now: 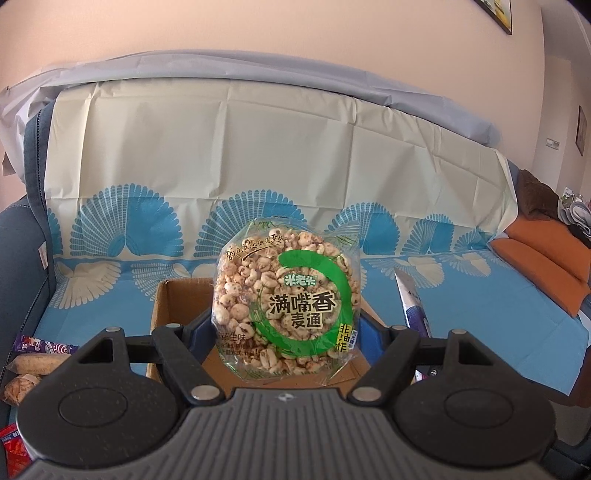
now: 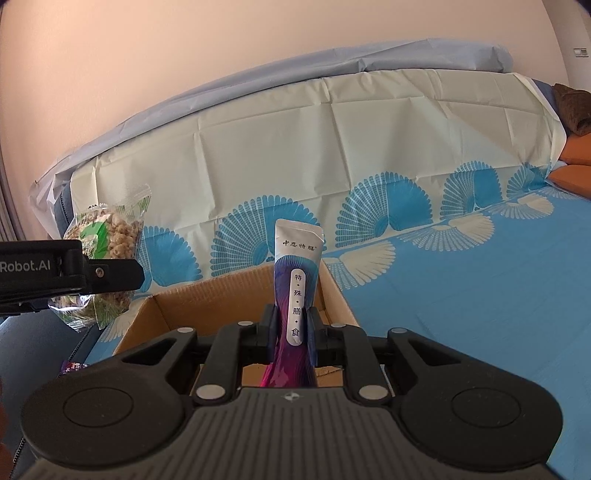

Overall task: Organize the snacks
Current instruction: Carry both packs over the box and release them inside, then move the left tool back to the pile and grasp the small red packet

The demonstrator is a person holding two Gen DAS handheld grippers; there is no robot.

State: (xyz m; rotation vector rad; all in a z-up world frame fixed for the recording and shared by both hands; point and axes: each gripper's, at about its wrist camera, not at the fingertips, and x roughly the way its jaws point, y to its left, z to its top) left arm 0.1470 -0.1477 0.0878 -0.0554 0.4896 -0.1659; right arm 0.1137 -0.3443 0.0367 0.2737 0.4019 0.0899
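Place: we think this is a home, a living room.
Sofa (image 1: 22,236): we see it under a blue-and-cream cloth (image 1: 221,147).
Cushions (image 1: 543,251): orange, on the sofa's far end.
Wall above the sofa: a framed picture (image 1: 496,13) hangs there.

box opening: we've got the cardboard box (image 2: 236,310) open on top, floor mostly bare.
in the way: puffed-wheat snack bag (image 1: 286,299) and purple sachet (image 2: 295,295) both hang over it.
left side: loose snack packets (image 1: 33,358) crowd it.
right side: blue patterned cover (image 2: 461,295) is wide open.
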